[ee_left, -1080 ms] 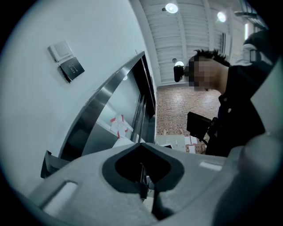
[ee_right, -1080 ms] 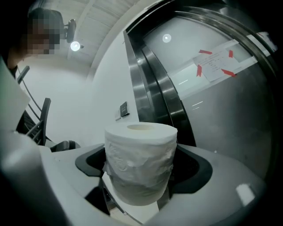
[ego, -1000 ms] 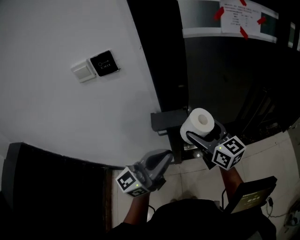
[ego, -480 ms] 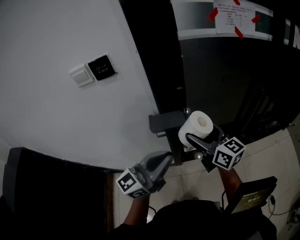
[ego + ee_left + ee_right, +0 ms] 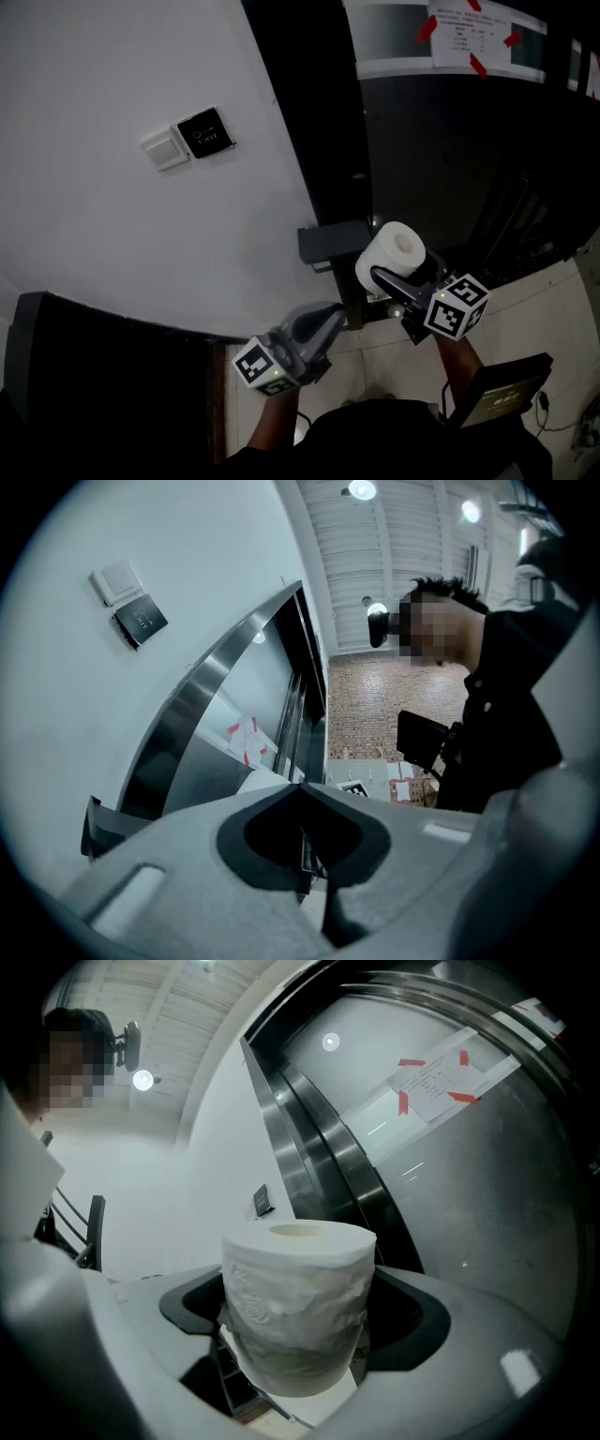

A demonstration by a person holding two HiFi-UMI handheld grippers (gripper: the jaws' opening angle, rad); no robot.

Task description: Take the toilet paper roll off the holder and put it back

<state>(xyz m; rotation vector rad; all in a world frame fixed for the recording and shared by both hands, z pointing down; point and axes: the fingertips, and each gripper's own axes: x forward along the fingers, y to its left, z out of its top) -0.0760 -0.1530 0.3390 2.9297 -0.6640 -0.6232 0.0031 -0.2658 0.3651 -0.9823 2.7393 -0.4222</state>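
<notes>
The toilet paper roll (image 5: 394, 251) is standing upright just beside the dark holder (image 5: 330, 242) on the wall, the right gripper (image 5: 397, 278) is clamping its fingers on the roll's sides, and the left gripper (image 5: 330, 317) is hovering lower, fingers closed and empty.

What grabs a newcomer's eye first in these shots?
The white roll, clamped in the right hand-held gripper at the head view's centre, stands out bright against the dark door, just right of the dark holder. Next come the black exit plate and white switch on the wall, upper left. The left hand-held gripper sits shut and empty below.
</notes>
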